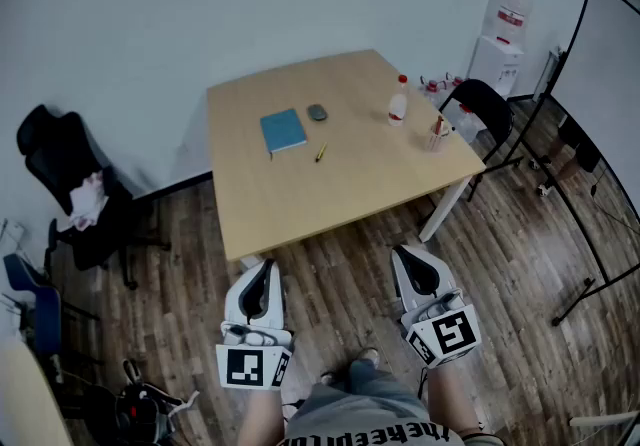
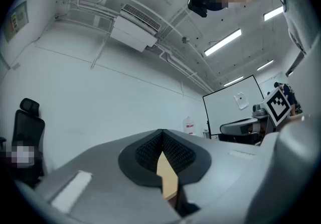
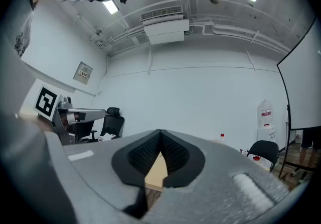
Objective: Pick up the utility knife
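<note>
The utility knife (image 1: 320, 152) is a small yellow sliver lying near the middle of the light wooden table (image 1: 300, 204). Both grippers hover over the floor in front of the table's near edge, well short of the knife. My left gripper (image 1: 262, 270) is shut with nothing in it, and my right gripper (image 1: 404, 256) is shut and empty too. In the left gripper view the black pads (image 2: 150, 150) meet at the tip, and a strip of table (image 2: 168, 178) shows below them. The right gripper view shows the same, with its pads (image 3: 173, 152) together above the table (image 3: 156, 170).
On the table lie a blue notebook (image 1: 283, 131), a small grey object (image 1: 317, 113), a white bottle with a red cap (image 1: 398, 101) and a cup of sticks (image 1: 437, 134). A black chair (image 1: 70, 184) stands left, another (image 1: 485, 109) at the right corner, with a whiteboard stand (image 1: 600, 134).
</note>
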Action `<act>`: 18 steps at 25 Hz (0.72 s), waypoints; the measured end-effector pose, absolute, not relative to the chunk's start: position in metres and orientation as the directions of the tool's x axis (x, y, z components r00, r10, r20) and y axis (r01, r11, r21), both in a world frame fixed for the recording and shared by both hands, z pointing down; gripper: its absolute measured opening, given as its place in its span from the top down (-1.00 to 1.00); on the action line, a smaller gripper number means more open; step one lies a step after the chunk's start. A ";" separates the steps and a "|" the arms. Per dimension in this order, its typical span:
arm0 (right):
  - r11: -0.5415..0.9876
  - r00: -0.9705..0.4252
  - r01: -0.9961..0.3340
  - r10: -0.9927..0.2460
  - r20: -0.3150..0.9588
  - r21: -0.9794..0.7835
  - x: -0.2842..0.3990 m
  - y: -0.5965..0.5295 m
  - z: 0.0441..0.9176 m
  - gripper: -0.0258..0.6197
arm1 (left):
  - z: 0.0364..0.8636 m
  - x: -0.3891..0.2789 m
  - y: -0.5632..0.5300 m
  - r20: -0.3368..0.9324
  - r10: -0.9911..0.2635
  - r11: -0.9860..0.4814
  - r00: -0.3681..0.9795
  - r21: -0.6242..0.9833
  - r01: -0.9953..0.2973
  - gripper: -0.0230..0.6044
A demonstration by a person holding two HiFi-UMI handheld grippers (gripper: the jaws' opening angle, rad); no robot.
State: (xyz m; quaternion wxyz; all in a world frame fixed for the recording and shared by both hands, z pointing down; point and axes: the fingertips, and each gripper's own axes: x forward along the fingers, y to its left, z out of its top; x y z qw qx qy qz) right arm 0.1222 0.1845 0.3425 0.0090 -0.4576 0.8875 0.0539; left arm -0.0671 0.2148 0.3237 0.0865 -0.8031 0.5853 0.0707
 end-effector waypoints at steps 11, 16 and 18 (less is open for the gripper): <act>0.587 -0.593 -0.805 -0.803 -0.069 0.089 0.123 0.159 0.341 0.92 | 0.321 -0.065 0.194 -0.223 -0.932 -0.280 0.287 -0.061 -0.958 0.90; 0.601 -0.605 -0.796 -0.791 -0.088 0.074 0.125 0.144 0.340 0.92 | 0.321 -0.065 0.183 -0.224 -0.937 -0.263 0.269 -0.058 -0.963 0.90; 0.609 -0.611 -0.791 -0.786 -0.094 0.055 0.127 0.137 0.339 0.92 | 0.320 -0.063 0.178 -0.224 -0.939 -0.256 0.262 -0.057 -0.965 0.90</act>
